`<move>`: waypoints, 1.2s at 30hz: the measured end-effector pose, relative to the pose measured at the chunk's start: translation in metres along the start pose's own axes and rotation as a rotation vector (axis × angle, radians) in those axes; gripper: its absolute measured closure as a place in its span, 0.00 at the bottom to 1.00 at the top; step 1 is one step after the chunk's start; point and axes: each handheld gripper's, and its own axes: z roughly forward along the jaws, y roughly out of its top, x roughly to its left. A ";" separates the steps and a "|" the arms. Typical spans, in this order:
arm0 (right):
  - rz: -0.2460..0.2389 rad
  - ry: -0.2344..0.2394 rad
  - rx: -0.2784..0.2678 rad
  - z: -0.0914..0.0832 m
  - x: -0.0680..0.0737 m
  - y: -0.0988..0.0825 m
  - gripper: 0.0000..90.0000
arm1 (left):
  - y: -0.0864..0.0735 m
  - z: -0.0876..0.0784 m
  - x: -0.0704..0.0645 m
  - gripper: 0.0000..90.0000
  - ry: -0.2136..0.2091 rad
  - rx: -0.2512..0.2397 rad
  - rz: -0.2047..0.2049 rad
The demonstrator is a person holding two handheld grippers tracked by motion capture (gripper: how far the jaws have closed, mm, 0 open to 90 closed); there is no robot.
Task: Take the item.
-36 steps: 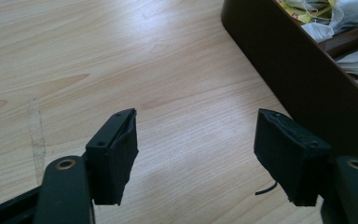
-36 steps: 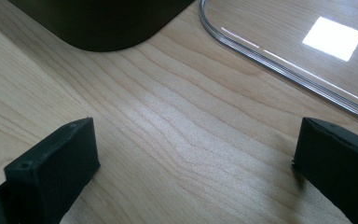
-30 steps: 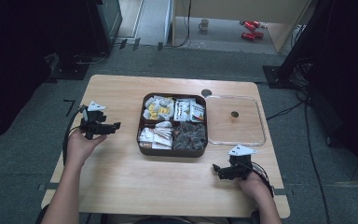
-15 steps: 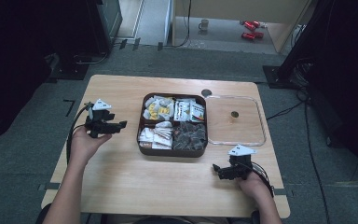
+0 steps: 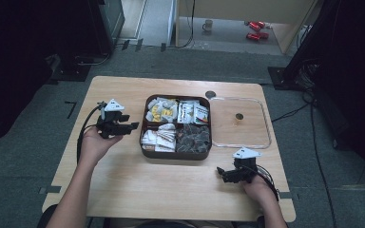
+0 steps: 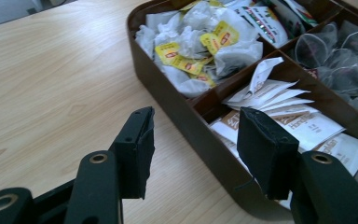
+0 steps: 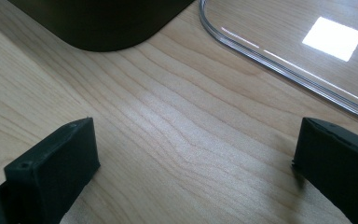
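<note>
From the high view, I see my left gripper (image 5: 132, 126) right beside the brown box (image 5: 177, 155) of tea bags and packets, while my right gripper (image 5: 222, 174) waits on the table (image 5: 123, 190) near the clear lid (image 5: 265, 142). In the left gripper view the jaws have just been closing (nothing between them yet), with the white packets (image 6: 303, 126) just past the right jaw, so I think I'm lining up a grab. In the right gripper view the jaws stand wide open over bare wood, out of the way.

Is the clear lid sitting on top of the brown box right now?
No: in the high view the clear lid lies flat on the table to the right of the open brown box.
</note>
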 end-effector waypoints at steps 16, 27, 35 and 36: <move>0.000 -0.001 0.001 0.000 0.000 0.000 0.00 | 0.014 0.014 -0.012 0.59 -0.070 -0.022 0.031; 0.003 -0.004 0.000 0.000 0.001 0.000 0.00 | 0.018 0.023 -0.018 0.64 -0.072 -0.039 0.057; 0.006 -0.008 0.000 -0.001 0.001 -0.001 0.00 | 0.024 0.036 -0.020 0.65 -0.123 -0.003 0.056; 0.007 -0.008 0.000 -0.001 0.001 -0.001 0.00 | 0.025 0.038 -0.021 0.65 -0.123 0.003 0.062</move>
